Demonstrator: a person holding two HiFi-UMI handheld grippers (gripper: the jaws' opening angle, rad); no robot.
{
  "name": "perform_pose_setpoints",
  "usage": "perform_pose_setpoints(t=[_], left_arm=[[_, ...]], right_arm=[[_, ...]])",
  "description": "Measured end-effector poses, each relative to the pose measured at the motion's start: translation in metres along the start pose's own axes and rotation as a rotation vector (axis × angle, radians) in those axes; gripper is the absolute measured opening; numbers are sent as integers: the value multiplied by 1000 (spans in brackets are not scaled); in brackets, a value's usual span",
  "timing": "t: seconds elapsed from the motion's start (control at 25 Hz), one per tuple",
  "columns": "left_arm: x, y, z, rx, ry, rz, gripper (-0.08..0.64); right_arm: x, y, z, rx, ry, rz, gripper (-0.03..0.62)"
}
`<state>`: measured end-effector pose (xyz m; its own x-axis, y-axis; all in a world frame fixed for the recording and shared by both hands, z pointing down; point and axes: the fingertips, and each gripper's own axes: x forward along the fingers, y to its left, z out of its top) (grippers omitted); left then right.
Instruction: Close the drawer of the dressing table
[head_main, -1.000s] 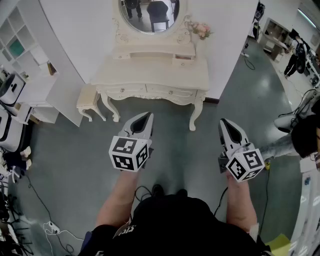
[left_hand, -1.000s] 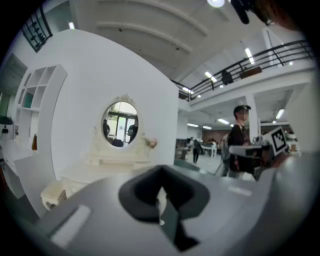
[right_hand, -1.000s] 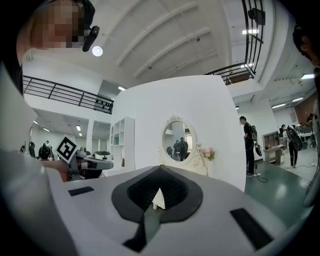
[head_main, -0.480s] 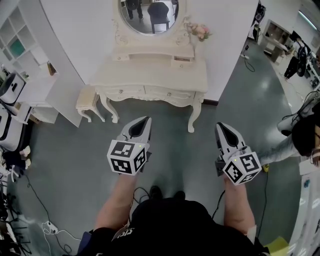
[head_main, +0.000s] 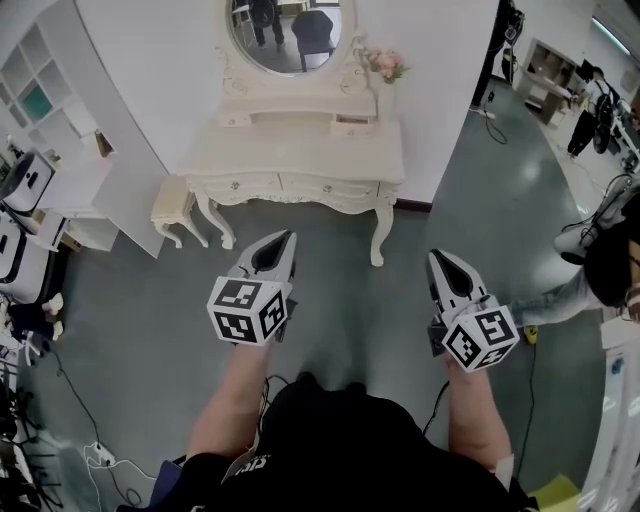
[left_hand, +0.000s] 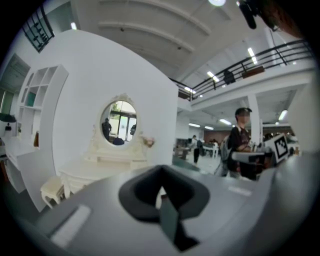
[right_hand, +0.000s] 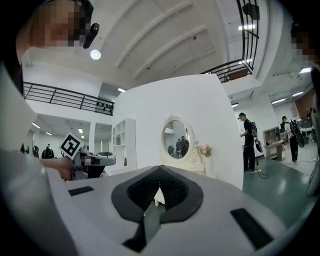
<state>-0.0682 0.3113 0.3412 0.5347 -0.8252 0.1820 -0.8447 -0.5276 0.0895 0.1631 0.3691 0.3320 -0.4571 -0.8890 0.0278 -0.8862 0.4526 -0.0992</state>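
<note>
Facing carved cream dressing table (head_main: 300, 152), oval mirror (head_main: 285, 30) — left tongs (head_main: 287, 238), right tongs (head_main: 434, 256) pressed together.

I am seeing only small shifts. The dressing table (head_main: 290, 150) is sliding a little toward the left of the head view, and its mirror (head_main: 285, 35) is showing slightly more of its lower part. Measured against the table's right front leg (head_main: 378, 235), the right gripper (head_main: 437, 256) is coming slightly lower in the picture. The left gripper (head_main: 287, 237) is drifting left together with the table.
</note>
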Motion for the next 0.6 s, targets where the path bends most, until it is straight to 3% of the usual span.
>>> perform_pose_setpoints(t=[0.28, 0.6], left_arm=[[-6, -6, -10, 2, 16, 28, 8], [17, 18, -14, -10, 17, 29, 8]], right_arm=[[-10, -7, -13, -17, 28, -9, -5], [23, -19, -21, 2, 62, -15, -5]])
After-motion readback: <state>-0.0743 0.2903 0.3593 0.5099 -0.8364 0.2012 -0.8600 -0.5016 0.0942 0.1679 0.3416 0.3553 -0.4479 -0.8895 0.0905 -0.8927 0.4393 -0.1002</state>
